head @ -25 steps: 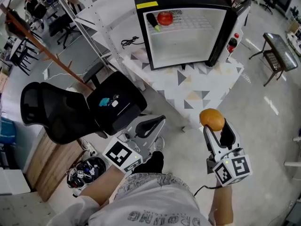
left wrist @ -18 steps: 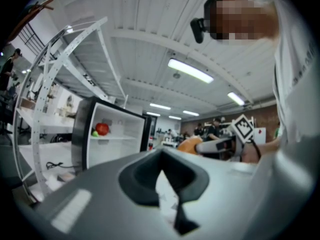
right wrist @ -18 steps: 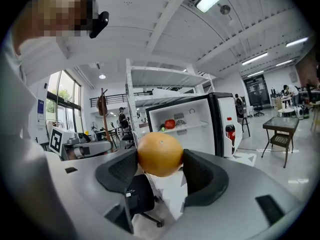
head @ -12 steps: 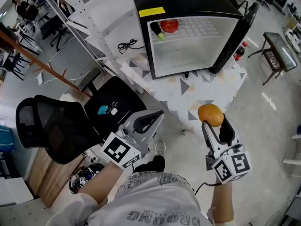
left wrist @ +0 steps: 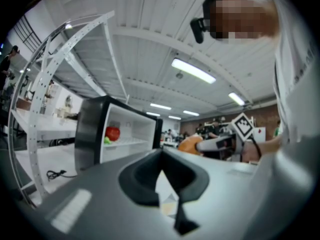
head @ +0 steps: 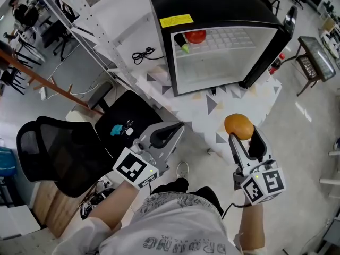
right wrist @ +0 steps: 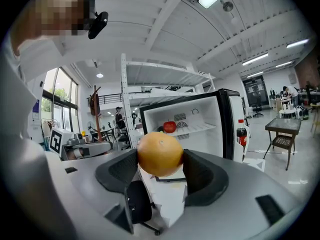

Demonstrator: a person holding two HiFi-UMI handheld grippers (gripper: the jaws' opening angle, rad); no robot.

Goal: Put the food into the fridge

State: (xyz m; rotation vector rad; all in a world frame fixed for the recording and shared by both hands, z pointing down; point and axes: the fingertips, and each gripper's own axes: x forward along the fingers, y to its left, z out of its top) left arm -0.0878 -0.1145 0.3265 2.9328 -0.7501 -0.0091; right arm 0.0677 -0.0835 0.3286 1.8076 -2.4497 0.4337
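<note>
A black mini fridge (head: 223,15) stands open on a patterned table, with a red tomato-like food (head: 195,35) and a green item (head: 184,48) on its upper shelf. My right gripper (head: 241,134) hangs in front of the table, shut on an orange (head: 238,126). In the right gripper view the orange (right wrist: 160,154) sits between both pads, with the fridge (right wrist: 200,129) ahead of it. My left gripper (head: 167,134) is shut and holds nothing; its jaws (left wrist: 161,159) meet at the tips. The fridge (left wrist: 115,134) is also in the left gripper view.
A black office chair (head: 58,147) stands at the left, below my left arm. A cola bottle (right wrist: 241,134) stands in the fridge door. A black cable (head: 141,52) lies on the white surface beside the fridge. White shelving (head: 79,31) and a small side table (head: 319,52) flank the area.
The fridge and table have come a little nearer and lower in the head view. The right gripper still holds the orange; the left gripper stays shut and empty.
</note>
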